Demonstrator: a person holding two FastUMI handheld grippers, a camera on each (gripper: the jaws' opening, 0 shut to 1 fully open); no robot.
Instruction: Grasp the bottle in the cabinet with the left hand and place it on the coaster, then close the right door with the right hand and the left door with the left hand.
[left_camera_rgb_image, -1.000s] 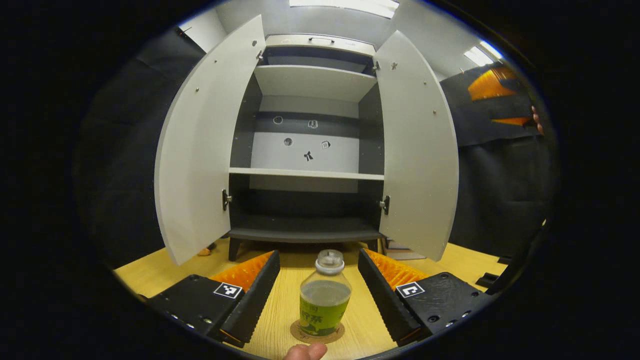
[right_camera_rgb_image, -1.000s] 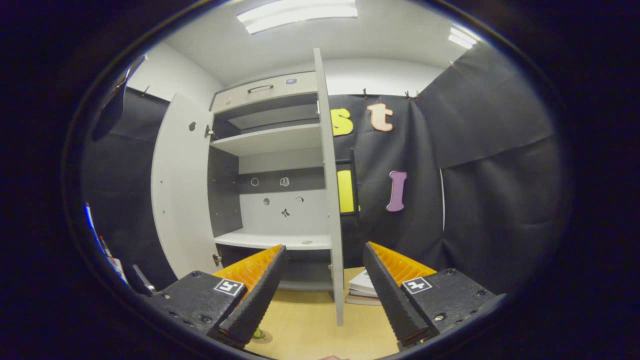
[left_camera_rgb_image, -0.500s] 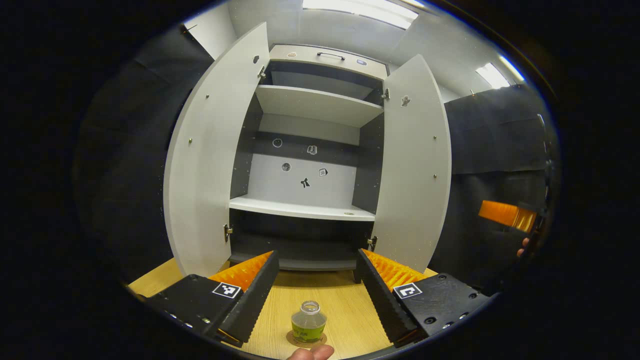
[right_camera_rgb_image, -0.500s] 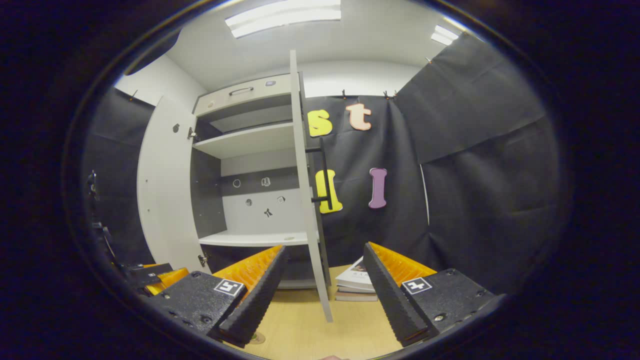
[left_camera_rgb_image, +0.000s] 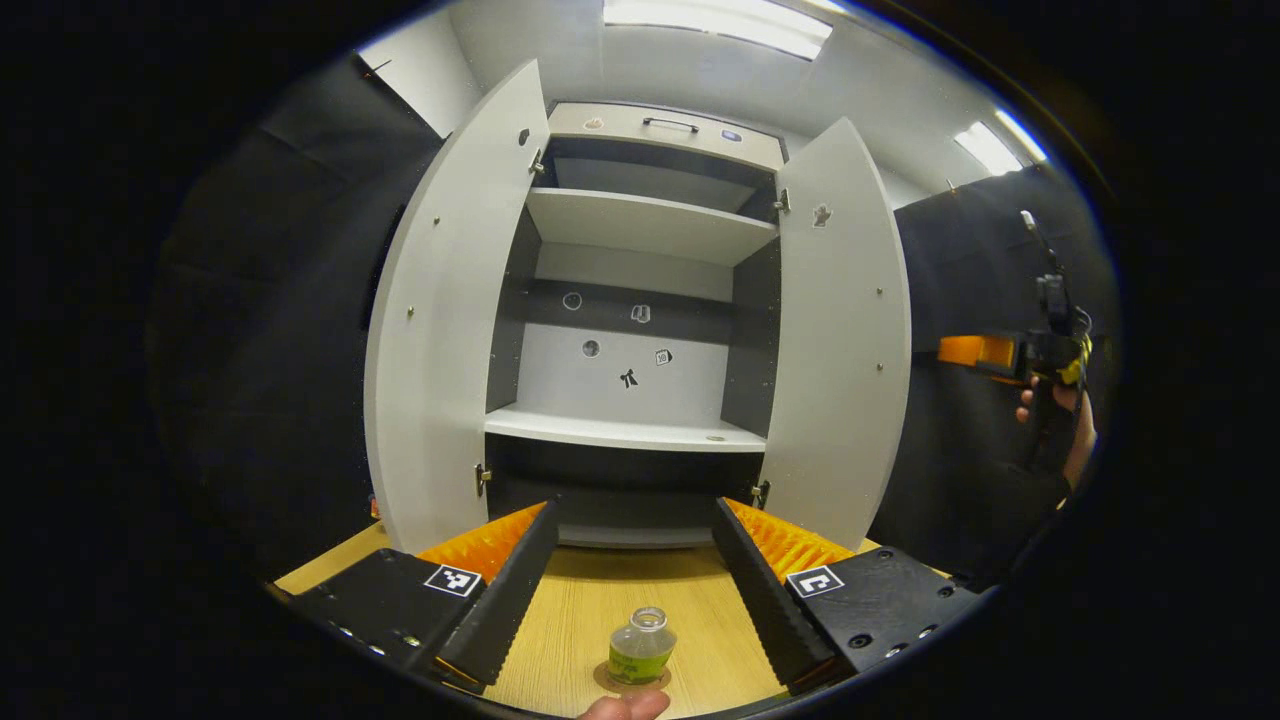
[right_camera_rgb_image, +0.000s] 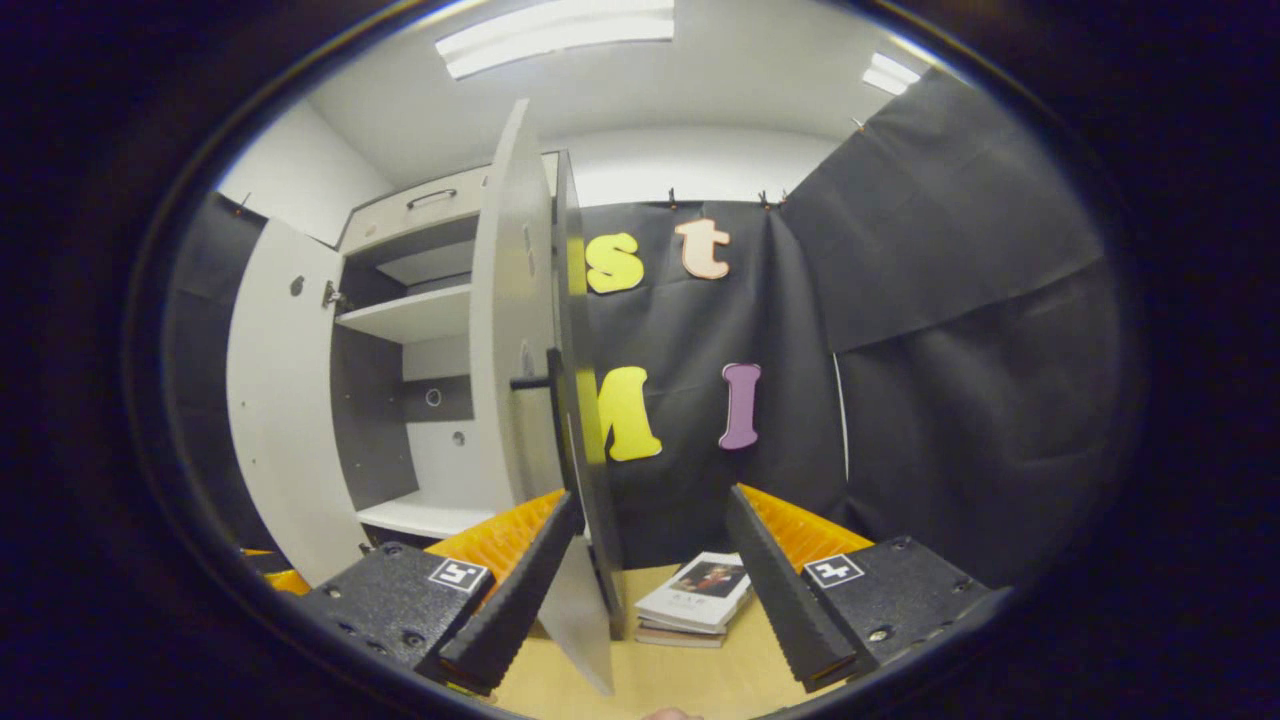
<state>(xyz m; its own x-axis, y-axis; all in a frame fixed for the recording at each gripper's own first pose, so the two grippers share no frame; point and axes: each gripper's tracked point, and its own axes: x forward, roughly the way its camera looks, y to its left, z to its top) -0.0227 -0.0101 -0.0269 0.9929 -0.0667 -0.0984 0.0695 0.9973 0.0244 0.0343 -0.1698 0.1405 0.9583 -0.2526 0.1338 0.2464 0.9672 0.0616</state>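
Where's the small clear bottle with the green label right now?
In the left gripper view, the small clear bottle with the green label stands upright on the round coaster on the wooden table, in front of the open cabinet.

left gripper (left_camera_rgb_image: 632, 560): backed off bottle (left_camera_rgb_image: 640, 646) | right gripper (right_camera_rgb_image: 648, 560): swung past right door (right_camera_rgb_image: 580, 420) edge

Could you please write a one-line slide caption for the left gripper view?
Open left gripper above the bottle standing on its coaster, facing the cabinet with both doors open.

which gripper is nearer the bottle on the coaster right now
Left. The left gripper hovers open just above the bottle; the right gripper is off by the right door.
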